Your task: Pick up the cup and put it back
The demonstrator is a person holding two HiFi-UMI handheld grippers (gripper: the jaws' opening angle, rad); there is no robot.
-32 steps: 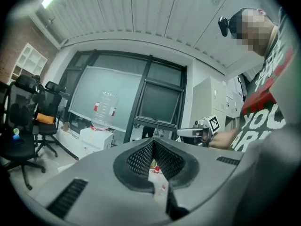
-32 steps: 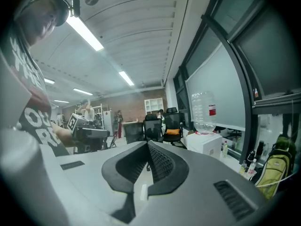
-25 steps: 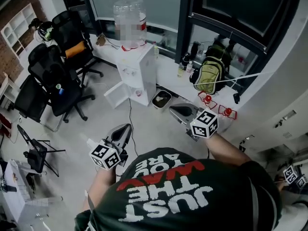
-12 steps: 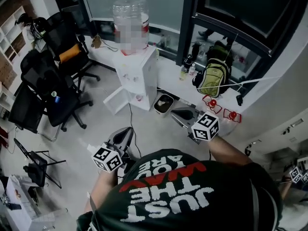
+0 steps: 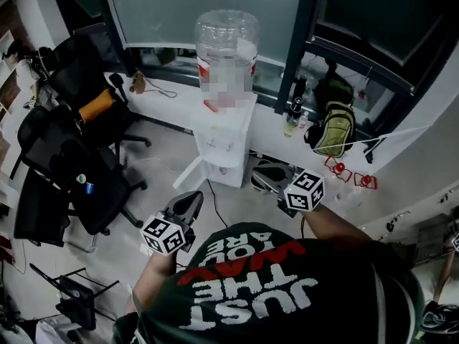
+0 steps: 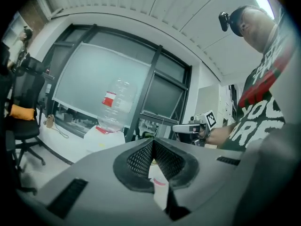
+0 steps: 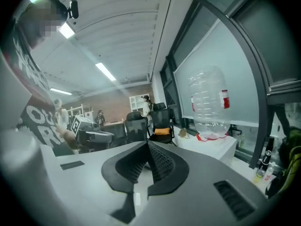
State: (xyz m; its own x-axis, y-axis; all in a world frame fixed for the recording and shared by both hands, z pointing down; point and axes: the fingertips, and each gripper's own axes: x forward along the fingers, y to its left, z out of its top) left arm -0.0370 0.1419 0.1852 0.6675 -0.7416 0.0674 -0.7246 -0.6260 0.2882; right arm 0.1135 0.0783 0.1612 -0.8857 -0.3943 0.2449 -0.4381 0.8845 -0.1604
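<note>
Left gripper [image 6: 153,145] fingers [image 6: 139,158] together, water bottle [image 6: 116,108] beyond.

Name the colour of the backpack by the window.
The backpack is light green and black; the head view shows it best.

Bare floor [image 5: 168,153] lay open left of the water dispenser [image 5: 224,142], up to the black office chairs [image 5: 72,156] crowding farther left. The dispenser's open door [image 5: 192,172] jutted out at its foot. Right of it, a green backpack [image 5: 336,129] and bottles [image 5: 292,117] filled the white worktop [image 5: 269,131]. The left hand-held gripper [image 5: 192,198] and right hand-held gripper [image 5: 262,178] hung on its near side.
</note>
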